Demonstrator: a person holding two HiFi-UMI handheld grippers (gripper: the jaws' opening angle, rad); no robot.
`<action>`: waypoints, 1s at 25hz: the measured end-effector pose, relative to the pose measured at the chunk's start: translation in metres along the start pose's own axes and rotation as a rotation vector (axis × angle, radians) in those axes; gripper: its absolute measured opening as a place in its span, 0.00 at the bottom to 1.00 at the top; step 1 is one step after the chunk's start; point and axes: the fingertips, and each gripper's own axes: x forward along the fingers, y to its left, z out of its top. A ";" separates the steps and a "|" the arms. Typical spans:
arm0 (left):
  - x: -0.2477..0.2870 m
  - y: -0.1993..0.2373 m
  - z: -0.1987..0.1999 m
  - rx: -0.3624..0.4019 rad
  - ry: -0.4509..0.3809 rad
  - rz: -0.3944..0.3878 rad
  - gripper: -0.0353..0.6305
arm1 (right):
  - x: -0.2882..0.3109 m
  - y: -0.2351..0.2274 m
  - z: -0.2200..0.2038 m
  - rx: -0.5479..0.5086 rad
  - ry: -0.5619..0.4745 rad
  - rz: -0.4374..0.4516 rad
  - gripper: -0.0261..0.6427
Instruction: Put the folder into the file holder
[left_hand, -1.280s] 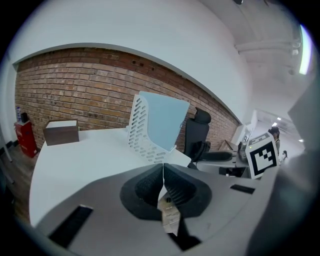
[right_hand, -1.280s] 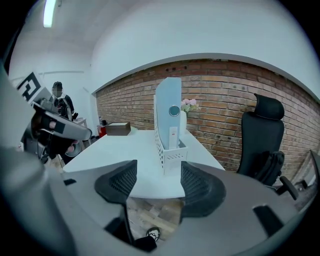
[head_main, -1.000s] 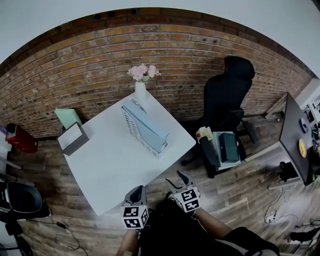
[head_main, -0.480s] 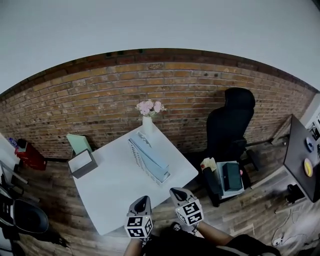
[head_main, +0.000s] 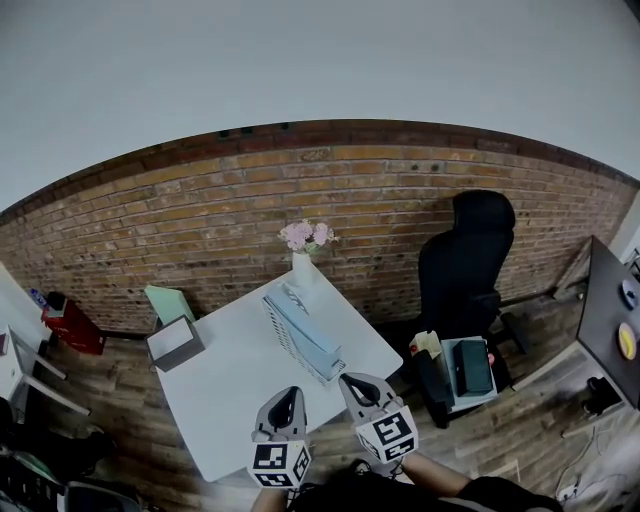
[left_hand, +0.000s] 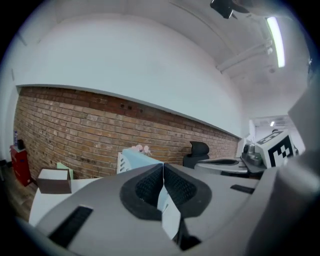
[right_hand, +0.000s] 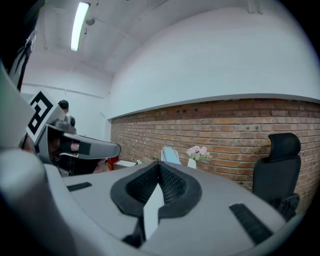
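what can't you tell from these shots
- Depth of the light blue folder in the white slotted file holder: too small in head view; base hidden behind the left gripper in left gripper view.
- Contents of the grey box: too small, head view.
- Near edge of the white table: partly behind the right gripper, head view.

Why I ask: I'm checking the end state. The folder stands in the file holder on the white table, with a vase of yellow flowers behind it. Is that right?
Not quite. The flowers in the vase are pink, not yellow, as the head view shows. The rest holds: the folder stands in the file holder on the white table, with the vase behind it.
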 end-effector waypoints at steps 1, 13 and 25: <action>-0.002 -0.001 0.009 0.013 -0.021 0.006 0.09 | -0.002 -0.001 0.007 -0.004 -0.016 -0.002 0.05; -0.017 0.002 0.042 0.043 -0.090 0.051 0.09 | -0.013 -0.005 0.028 -0.033 -0.047 -0.025 0.05; -0.027 0.007 0.033 0.036 -0.092 0.081 0.09 | -0.021 -0.009 0.031 -0.054 -0.067 -0.045 0.05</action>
